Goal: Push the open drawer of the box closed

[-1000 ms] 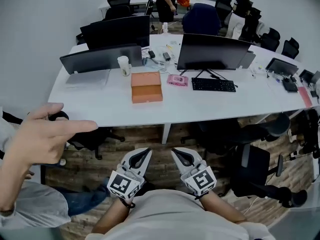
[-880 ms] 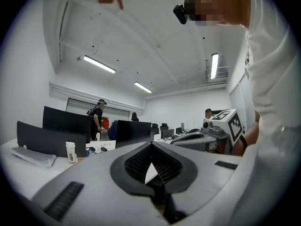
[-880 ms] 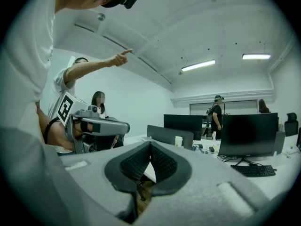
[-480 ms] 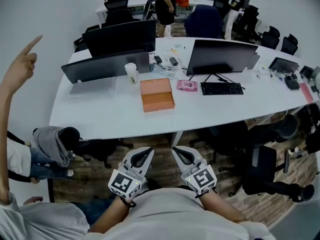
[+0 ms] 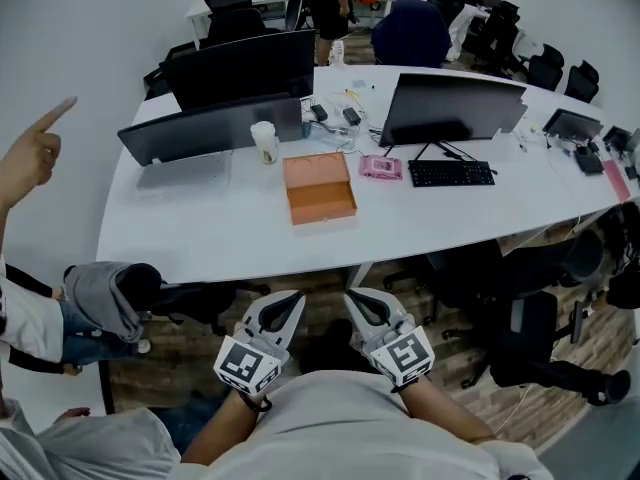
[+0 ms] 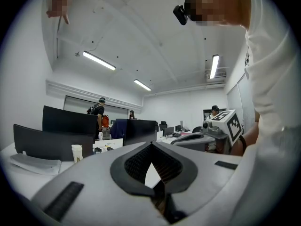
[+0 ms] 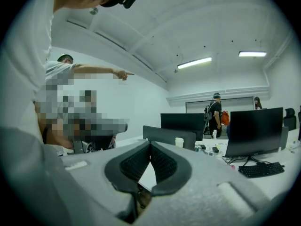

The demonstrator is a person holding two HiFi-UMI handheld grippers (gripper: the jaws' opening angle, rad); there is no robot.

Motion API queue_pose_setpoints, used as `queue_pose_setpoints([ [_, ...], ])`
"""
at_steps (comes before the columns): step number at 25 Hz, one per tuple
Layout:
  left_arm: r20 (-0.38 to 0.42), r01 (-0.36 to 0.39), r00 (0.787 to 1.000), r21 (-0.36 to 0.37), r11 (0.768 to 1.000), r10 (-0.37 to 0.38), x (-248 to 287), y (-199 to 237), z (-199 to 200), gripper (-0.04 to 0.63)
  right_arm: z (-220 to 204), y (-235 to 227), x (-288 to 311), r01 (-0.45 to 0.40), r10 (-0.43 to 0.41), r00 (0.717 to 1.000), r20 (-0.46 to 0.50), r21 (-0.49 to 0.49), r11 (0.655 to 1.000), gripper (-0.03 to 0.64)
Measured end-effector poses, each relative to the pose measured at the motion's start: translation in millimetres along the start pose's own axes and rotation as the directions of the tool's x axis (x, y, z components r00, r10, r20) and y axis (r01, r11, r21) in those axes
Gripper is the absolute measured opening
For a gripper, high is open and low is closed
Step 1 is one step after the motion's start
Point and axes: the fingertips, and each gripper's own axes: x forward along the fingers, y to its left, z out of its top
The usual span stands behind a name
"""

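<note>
The orange box (image 5: 320,190) lies on the white table (image 5: 220,233), near the paper cup (image 5: 265,141) and well apart from me. I judge this is the approach step: the drawer is not yet touched. My left gripper (image 5: 293,303) and right gripper (image 5: 352,301) hang low by my body, jaws together, both empty. Next I must reach over the table edge and set the closed tips on the drawer front.

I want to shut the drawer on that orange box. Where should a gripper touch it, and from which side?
Don't pinch it. The orange box seems to have its drawer sticking out on the far side, toward the monitors, though that's hard to be sure of from here. Come from that side and press the middle of the drawer's end wall, so it slides in straight.
</note>
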Motion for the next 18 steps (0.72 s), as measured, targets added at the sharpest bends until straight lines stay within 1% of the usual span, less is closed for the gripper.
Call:
queue_pose_setpoints([
  [11, -0.020, -0.035, 0.999, -0.010, 0.999, 0.035, 50.8, 49.7, -1.1, -0.002, -4.0, -53.4, 57.8, -0.046, 0.046, 0.999, -0.008, 0.018, 0.999, 0.002],
  [18, -0.024, -0.037, 0.999, -0.012, 0.999, 0.037, 108.6, 81.8, 1.8, -0.002, -10.6, -112.2, 87.7, -0.035, 0.036, 0.999, -0.018, 0.031, 0.999, 0.002],
])
